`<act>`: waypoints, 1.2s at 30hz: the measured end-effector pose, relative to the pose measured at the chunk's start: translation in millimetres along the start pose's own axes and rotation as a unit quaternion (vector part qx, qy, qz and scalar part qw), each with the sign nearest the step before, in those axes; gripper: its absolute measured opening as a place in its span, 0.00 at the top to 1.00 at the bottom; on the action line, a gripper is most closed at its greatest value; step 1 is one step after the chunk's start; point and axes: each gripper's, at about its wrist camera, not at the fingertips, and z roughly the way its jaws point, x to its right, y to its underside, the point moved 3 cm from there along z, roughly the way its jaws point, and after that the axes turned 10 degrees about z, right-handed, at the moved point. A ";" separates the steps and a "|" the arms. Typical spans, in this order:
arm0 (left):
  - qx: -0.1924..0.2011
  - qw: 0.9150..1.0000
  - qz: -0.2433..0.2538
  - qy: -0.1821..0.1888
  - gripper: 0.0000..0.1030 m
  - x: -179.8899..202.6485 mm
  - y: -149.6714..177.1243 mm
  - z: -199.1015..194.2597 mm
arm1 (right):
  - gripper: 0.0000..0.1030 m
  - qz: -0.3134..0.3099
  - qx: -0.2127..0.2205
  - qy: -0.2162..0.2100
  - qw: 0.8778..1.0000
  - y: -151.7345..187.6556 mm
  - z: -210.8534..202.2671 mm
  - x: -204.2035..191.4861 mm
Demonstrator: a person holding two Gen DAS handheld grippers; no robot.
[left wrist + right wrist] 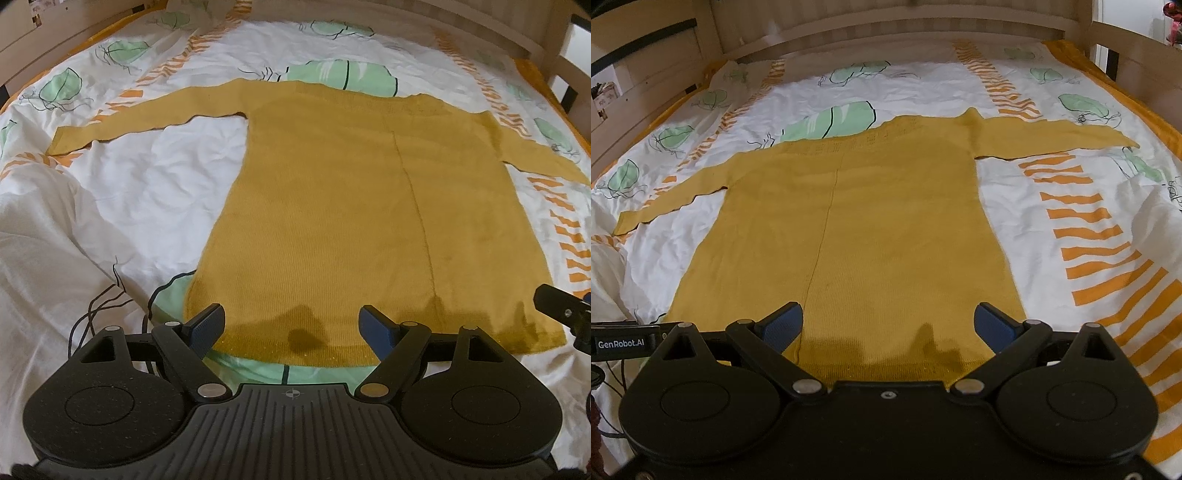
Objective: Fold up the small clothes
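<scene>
A mustard-yellow long-sleeved knit sweater lies flat on the bed, both sleeves spread out sideways, hem toward me. It also shows in the right wrist view. My left gripper is open and empty, hovering just over the hem's left part. My right gripper is open and empty, over the hem's right part. Part of the right gripper shows at the right edge of the left wrist view, and the left gripper's body at the left edge of the right wrist view.
The bed has a white duvet printed with green leaves and orange stripes, bunched up at the left. A wooden bed frame rises along the far side and both ends.
</scene>
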 end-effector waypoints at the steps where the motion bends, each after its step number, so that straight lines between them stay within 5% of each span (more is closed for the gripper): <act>1: 0.005 1.000 -0.004 0.005 0.23 0.3 -1.2 0.6 | 0.03 0.000 -0.001 0.000 1.000 -0.4 0.9 -0.2; 36: 0.004 1.000 -0.010 0.005 0.23 -4.3 -55.6 28.3 | 0.03 -0.007 -0.039 -0.003 0.999 -36.0 41.9 -6.2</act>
